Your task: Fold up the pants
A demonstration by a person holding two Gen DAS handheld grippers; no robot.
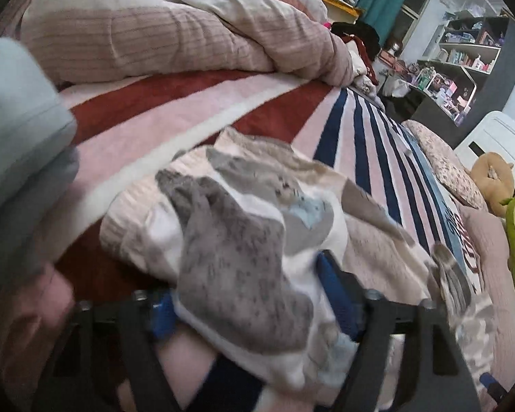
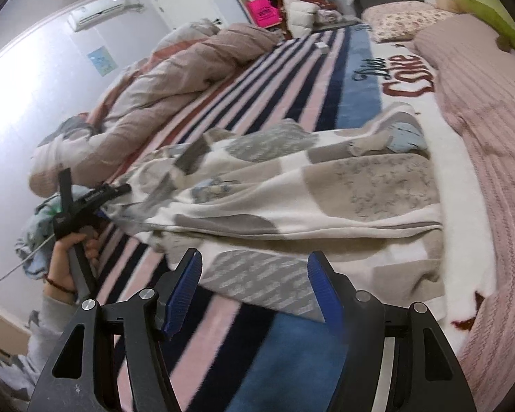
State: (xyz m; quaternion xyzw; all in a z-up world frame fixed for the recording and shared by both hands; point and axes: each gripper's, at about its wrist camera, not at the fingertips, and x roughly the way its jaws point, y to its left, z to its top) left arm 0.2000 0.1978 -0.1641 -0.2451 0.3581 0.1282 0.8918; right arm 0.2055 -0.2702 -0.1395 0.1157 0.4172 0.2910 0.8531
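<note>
Striped bed (image 2: 292, 79), patchwork pants (image 2: 292, 185), left tool (image 1: 250, 295) clutching fabric, right tool (image 2: 254, 288) agape

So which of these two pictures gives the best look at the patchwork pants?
The right wrist view: the pants lie spread lengthwise over the striped blanket, one end at the left gripper. The left wrist view shows only a bunched, blurry end draped between its fingers.
</note>
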